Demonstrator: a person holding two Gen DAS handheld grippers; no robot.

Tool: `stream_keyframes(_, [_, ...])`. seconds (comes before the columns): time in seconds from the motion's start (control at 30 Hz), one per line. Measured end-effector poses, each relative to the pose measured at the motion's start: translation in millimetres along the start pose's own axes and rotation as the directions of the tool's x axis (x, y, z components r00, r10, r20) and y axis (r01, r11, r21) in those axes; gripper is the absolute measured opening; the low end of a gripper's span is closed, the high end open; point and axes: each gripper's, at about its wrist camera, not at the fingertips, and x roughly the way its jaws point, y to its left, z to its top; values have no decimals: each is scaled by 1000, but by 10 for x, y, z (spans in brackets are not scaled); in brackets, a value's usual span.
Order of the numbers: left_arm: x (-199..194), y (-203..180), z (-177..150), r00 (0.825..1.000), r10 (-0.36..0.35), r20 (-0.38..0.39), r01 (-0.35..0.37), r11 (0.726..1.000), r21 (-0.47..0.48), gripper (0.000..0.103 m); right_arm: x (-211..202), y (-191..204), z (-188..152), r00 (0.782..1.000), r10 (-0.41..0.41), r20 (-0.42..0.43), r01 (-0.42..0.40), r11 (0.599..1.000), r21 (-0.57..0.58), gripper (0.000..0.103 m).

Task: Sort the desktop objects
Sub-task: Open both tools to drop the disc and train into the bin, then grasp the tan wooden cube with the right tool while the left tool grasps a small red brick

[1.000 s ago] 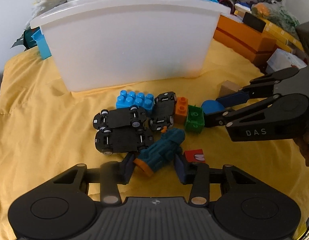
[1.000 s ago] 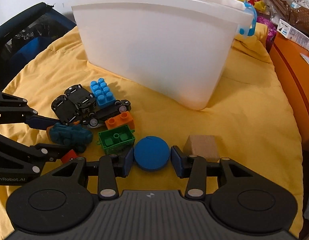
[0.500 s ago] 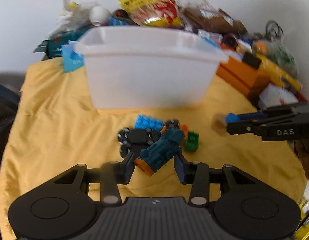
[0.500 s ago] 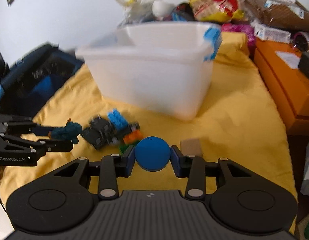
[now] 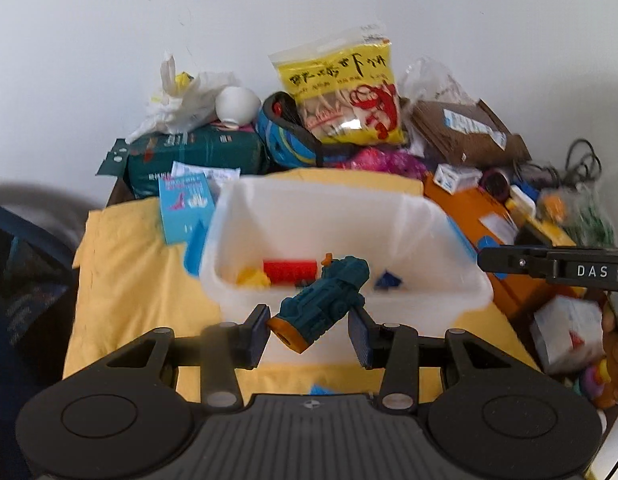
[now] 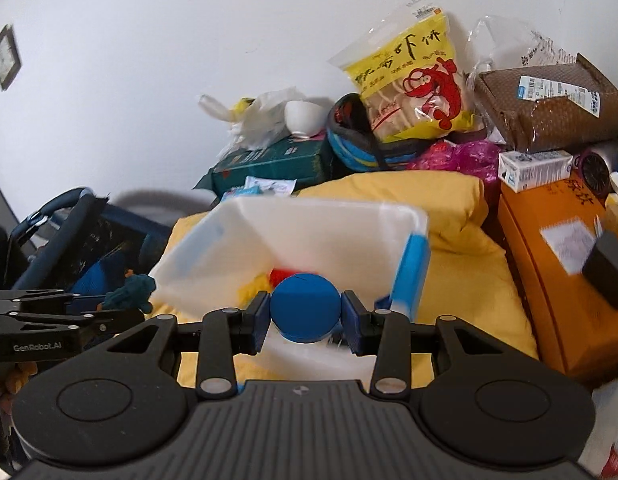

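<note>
Mid-sort: your left gripper [image 5: 309,326] grips the teal toy [image 5: 323,302], your right gripper [image 6: 305,322] the blue disc [image 6: 305,306], both frame-centre above the partly filled white bin [image 5: 349,304]; release remains.

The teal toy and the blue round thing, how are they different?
The teal toy is long and bumpy with an orange end; the blue disc is smooth, round and one colour. The teal toy sits slanted in the left tool; the blue disc sits flat-faced and square in the right tool. Both are held up by the white bin, not yet dropped in.
</note>
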Motion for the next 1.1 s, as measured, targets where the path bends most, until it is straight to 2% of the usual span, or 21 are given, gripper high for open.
stream_keyframes(0.27, [228, 43, 501, 999, 26, -25, -26, 1000, 0, 47, 288, -91, 297, 998, -18, -58, 19, 1000, 8, 43])
stream_keyframes(0.33, [279, 14, 570, 999, 30, -36, -30, 1000, 2, 50, 359, -73, 314, 997, -38, -73, 38, 999, -6, 50])
stream_keyframes(0.37, [300, 9, 579, 999, 37, -38, -37, 999, 9, 52, 385, -64, 309, 996, -61, -69, 60, 998, -21, 59])
stream_keyframes(0.43, [319, -5, 540, 997, 75, -25, -75, 997, 26, 57, 396, -59, 295, 995, -74, -66, 72, 997, -30, 59])
stream_keyframes(0.5, [334, 10, 427, 996, 81, -35, -81, 996, 25, 58, 342, -73, 255, 997, -51, -55, 50, 999, -17, 59])
stream_keyframes(0.6, [315, 52, 145, 997, 42, -66, -41, 999, 16, 58, 194, -55, 142, 999, -25, -35, 23, 999, -45, 59])
stream_keyframes(0.7, [264, 60, -266, 996, 24, -84, -22, 999, 30, 58, -20, -25, -86, 1000, -4, 1, 4, 995, -100, 59])
stream_keyframes(0.8, [293, 43, -700, 990, -5, -142, 8, 1000, 17, 58, -142, -84, -389, 1000, -7, 1, 7, 994, -110, 59])
stream_keyframes(0.93, [408, -47, -1139, 977, -2, -211, 10, 999, 37, 58, -16, -170, -830, 994, -57, -98, 46, 993, -112, 59])
stream_keyframes(1.1, [573, -210, -1285, 975, 22, -222, -1, 996, 92, 58, 219, -252, -1154, 975, -103, -195, 80, 989, -123, 59])
